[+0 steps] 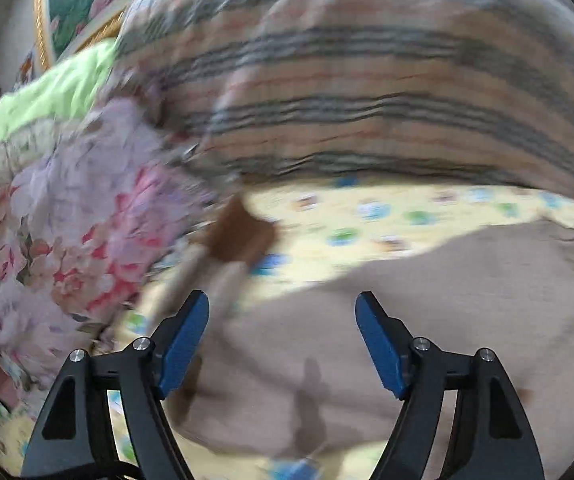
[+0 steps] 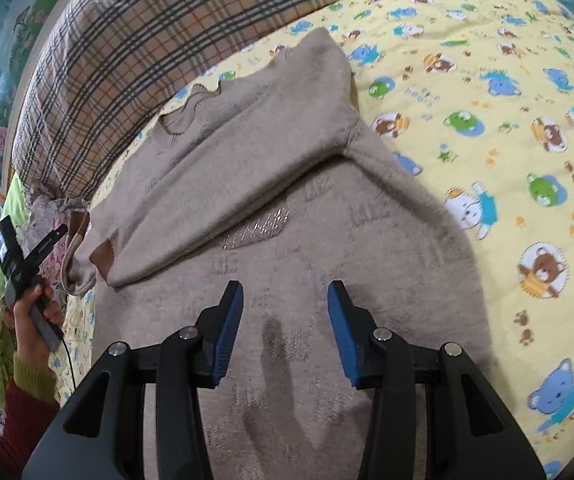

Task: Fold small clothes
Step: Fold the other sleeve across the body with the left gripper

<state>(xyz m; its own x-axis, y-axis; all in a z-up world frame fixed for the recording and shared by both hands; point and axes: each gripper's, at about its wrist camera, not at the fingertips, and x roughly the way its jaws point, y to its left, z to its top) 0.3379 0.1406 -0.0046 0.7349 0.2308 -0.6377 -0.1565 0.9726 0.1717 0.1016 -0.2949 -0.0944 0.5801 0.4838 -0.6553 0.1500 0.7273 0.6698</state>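
On the yellow bear-print quilt (image 2: 487,92) lay the beige sweater (image 2: 247,184), its long axis running away from the right gripper (image 2: 285,300), which hovered over its near part, jaws partly spread and empty. The left gripper (image 1: 283,312), spread wide and holding nothing, stood by the brown-cuffed sleeve (image 1: 243,232), nearer that side.

One beige sweater (image 2: 271,208), one plaid pillow (image 2: 135,40), one bear-print sheet (image 2: 487,120).

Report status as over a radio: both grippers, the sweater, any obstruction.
Left gripper open, empty. Right gripper open, empty, over the beige sweater. One sleeve folded across the body. Plaid pillow close beside the collar, nothing on the sweater.
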